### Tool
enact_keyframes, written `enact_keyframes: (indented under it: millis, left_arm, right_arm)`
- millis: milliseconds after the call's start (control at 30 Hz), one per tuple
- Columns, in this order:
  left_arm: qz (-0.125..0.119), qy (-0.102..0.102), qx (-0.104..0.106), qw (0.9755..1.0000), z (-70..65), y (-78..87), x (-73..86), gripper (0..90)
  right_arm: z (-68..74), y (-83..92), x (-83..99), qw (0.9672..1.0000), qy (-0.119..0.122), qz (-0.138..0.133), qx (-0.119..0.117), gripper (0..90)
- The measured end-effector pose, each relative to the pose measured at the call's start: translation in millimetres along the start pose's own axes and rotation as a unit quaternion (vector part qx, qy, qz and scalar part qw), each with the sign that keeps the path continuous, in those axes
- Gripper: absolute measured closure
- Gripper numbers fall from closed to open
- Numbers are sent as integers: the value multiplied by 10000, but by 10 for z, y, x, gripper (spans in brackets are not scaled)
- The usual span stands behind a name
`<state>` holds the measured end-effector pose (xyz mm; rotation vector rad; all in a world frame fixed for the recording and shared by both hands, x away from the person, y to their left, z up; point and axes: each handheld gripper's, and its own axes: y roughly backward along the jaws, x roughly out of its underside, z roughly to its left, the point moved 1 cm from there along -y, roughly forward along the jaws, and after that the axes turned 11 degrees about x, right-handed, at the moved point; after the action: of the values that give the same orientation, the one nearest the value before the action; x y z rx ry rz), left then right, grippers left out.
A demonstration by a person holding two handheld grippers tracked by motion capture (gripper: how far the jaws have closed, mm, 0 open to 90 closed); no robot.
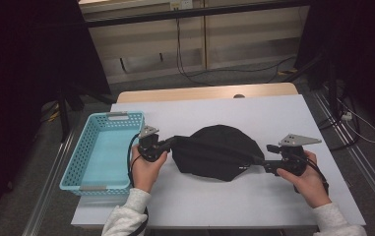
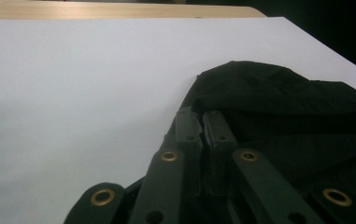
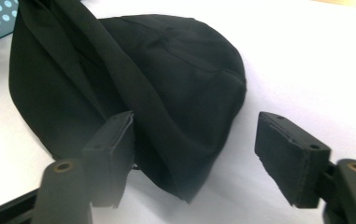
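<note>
Fingers [image 2: 213, 130] of the left gripper [image 2: 202, 122] are clamped on the edge of the black cap [image 1: 218, 151]. Right gripper [image 3: 194, 149] fingers are spread apart, the cap's edge lying between them, unpressed. Cap is seen mid-counter [image 1: 224, 206] on the white sheet, between both hands. Blue basket [image 1: 102, 147] sits just beside the left hand [image 1: 145, 169].

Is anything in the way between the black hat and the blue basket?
Nothing but the left gripper, which is itself clamped on the hat. The blue basket sits just beyond it, open on top.
</note>
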<state>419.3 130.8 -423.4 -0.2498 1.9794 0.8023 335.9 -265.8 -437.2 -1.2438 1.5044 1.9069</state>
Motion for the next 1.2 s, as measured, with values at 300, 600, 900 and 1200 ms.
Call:
enact_keyframes:
  millis: [300,600,900,1200]
  left_arm:
    - [33,2,-42,10000,9,-4,14,867]
    - [78,2,-41,10000,15,-7,20,867]
    - [23,28,-76,10000,29,12,15,867]
    - [31,43,-72,10000,33,14,21,867]
  right_arm:
    - [156,0,-31,9997,196,-148,-83,279]
    - [348,-106,40,9963,794,123,-304,341]
    - [372,-237,94,9927,1112,419,-179,341]
    - [362,-324,131,9884,1364,664,15,429]
